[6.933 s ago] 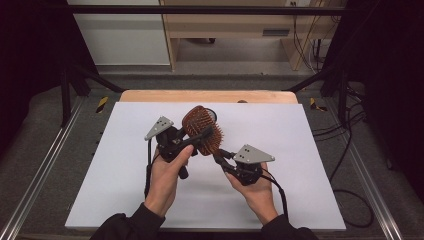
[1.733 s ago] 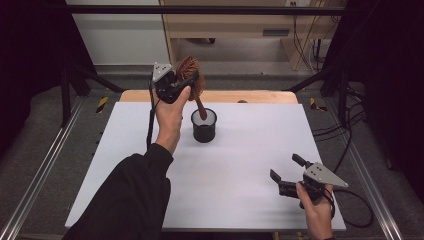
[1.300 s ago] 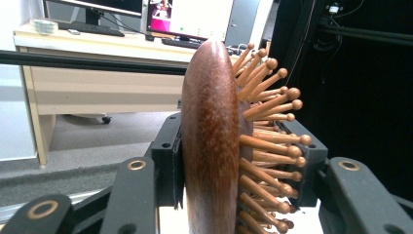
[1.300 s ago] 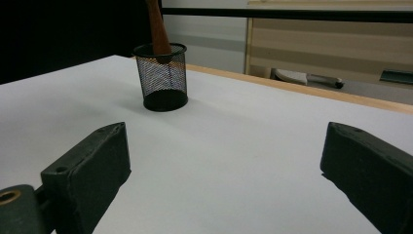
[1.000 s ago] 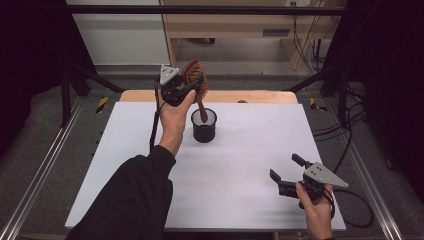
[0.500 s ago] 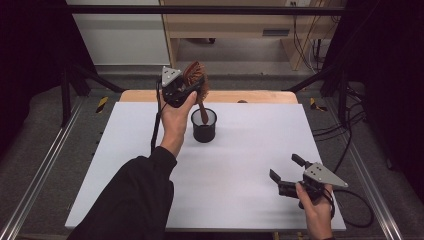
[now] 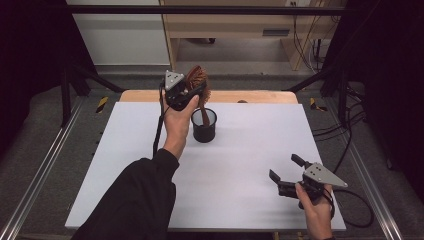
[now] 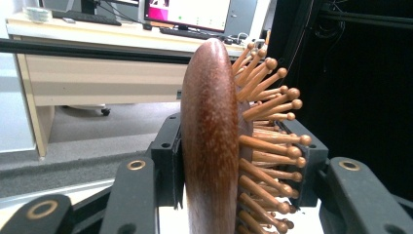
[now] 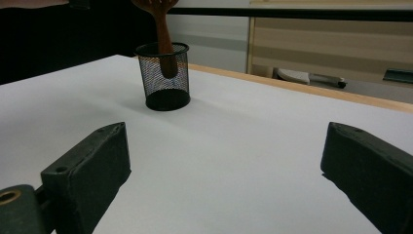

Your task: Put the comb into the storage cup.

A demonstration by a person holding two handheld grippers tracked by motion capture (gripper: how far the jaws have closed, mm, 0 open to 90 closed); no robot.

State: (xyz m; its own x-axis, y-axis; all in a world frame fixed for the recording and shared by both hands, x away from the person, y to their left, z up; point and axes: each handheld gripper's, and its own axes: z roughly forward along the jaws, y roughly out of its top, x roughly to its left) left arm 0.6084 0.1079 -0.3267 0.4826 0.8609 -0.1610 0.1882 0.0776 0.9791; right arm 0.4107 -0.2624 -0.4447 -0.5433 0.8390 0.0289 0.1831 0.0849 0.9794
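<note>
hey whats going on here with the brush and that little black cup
A person holds a two-jaw gripper in each hand. The left gripper is clamped on the head of a wooden hairbrush and holds it upright over a black mesh cup, with the handle's end already inside the cup. The brush is not let go yet. The right gripper waits with open, empty jaws near the front right of the white table.
</note>
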